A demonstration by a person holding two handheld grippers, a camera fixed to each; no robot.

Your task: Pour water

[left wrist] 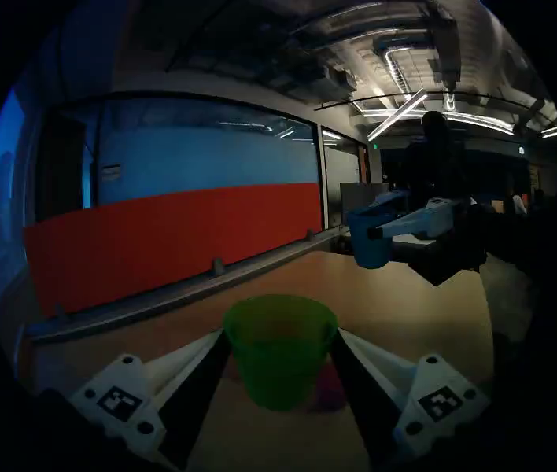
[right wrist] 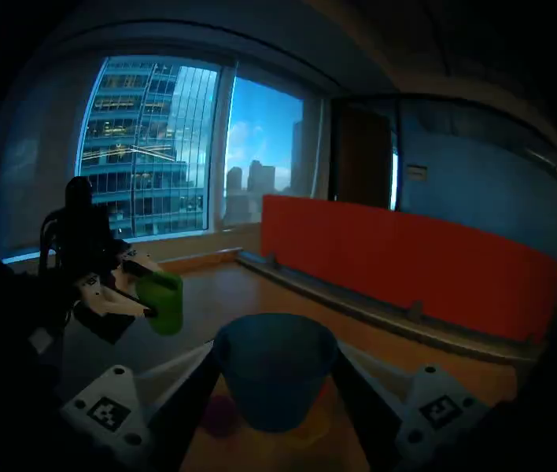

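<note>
The biggest thing in front of you is the long red panel [left wrist: 176, 236] under dark glass, which runs along the far edge of the wooden table [left wrist: 404, 307]. In the right gripper view it fills the right side, with a bright window [right wrist: 153, 149] onto towers to its left. The room is dim, so the table's near edge is lost in shadow in both views.

A person [left wrist: 436, 157] stands behind the far tool as a dark outline, with no detail readable.

Your left gripper [left wrist: 280, 338] is clamped on the green cup [left wrist: 281, 370], one finger pressed on each side. The fingers hide the cup's lower flanks. In the right gripper view, that gripper and cup [right wrist: 162, 303] sit far off at the left.

Your right gripper [right wrist: 274, 354] grips the blue cup [right wrist: 274, 377] the same way. The left gripper view shows that gripper [left wrist: 428, 228] and its cup [left wrist: 369, 240] farther off over the table, well apart from the green one.

Both cups stand roughly upright with their mouths up. You cannot tell whether either holds water.

A small pink-purple blur [left wrist: 330, 389] lies under the green cup, too smeared to identify.
</note>
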